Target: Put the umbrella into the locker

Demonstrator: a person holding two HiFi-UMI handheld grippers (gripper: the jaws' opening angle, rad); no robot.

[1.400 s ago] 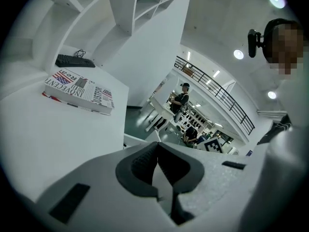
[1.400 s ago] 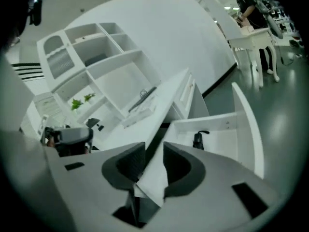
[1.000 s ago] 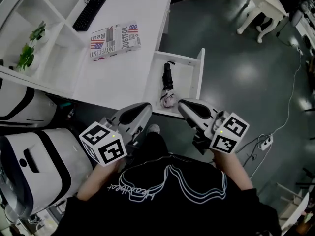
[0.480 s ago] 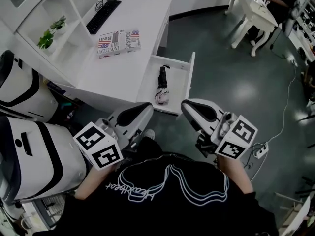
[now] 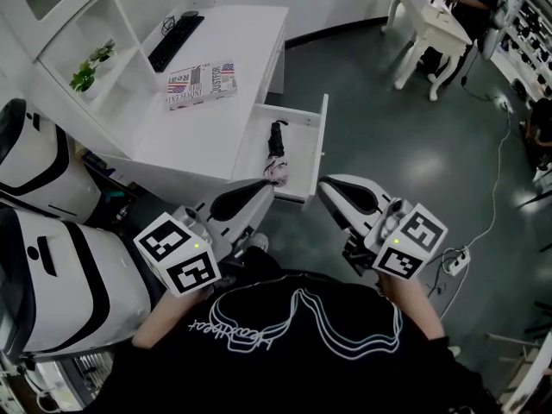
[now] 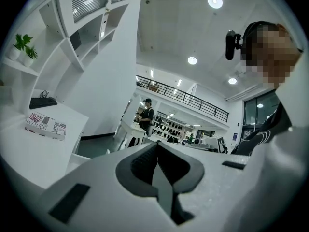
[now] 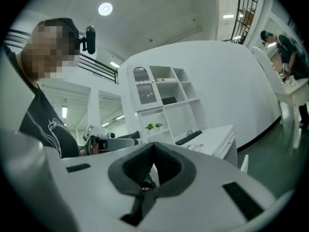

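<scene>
A folded black umbrella [image 5: 275, 147] with a pale patterned end lies inside the open white drawer [image 5: 310, 149] at the desk's front. It shows only in the head view. My left gripper [image 5: 257, 191] is held level, short of the drawer's near edge, jaws shut and empty; in its own view the left gripper [image 6: 157, 145] has its tips meeting. My right gripper [image 5: 328, 188] floats beside it, right of the drawer's corner, also shut with nothing held; the right gripper [image 7: 154, 145] shows the same in its view. Neither gripper touches the umbrella.
The white desk [image 5: 194, 136] carries a printed magazine [image 5: 201, 84] and a black keyboard [image 5: 174, 41]. A shelf unit with a small plant [image 5: 91, 65] stands at the left. White-and-black machines [image 5: 52, 266] crowd the near left. A cable and power strip [image 5: 457, 257] lie on the floor.
Both grippers have drawn back and up from the drawer, still shut. The desk and drawer now look smaller and farther off. The umbrella has not moved in the drawer.
</scene>
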